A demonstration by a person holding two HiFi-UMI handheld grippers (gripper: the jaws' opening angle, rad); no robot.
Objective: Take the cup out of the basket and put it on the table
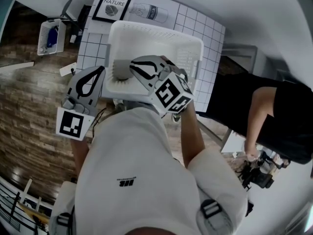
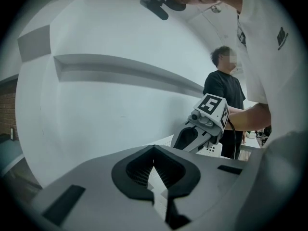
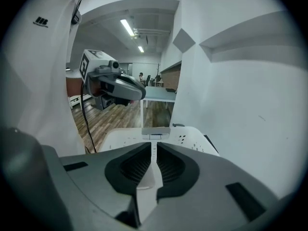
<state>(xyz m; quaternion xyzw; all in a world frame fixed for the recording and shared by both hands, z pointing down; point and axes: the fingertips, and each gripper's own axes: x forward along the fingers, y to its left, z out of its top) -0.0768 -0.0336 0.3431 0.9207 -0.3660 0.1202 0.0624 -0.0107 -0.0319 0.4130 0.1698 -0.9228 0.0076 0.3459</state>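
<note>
A white perforated basket stands on the white tiled table. Inside it, near the left wall, is a grey cup. My right gripper hangs over the basket with its tips just right of the cup, jaws shut and empty. In the right gripper view its jaws are shut above the basket rim. My left gripper is outside the basket's left wall, also shut and empty. The left gripper view shows its shut jaws and the right gripper beyond them.
A framed picture and a lying water bottle are at the table's far end. A small white basket sits at the far left by the wooden floor. A person in black stands to the right.
</note>
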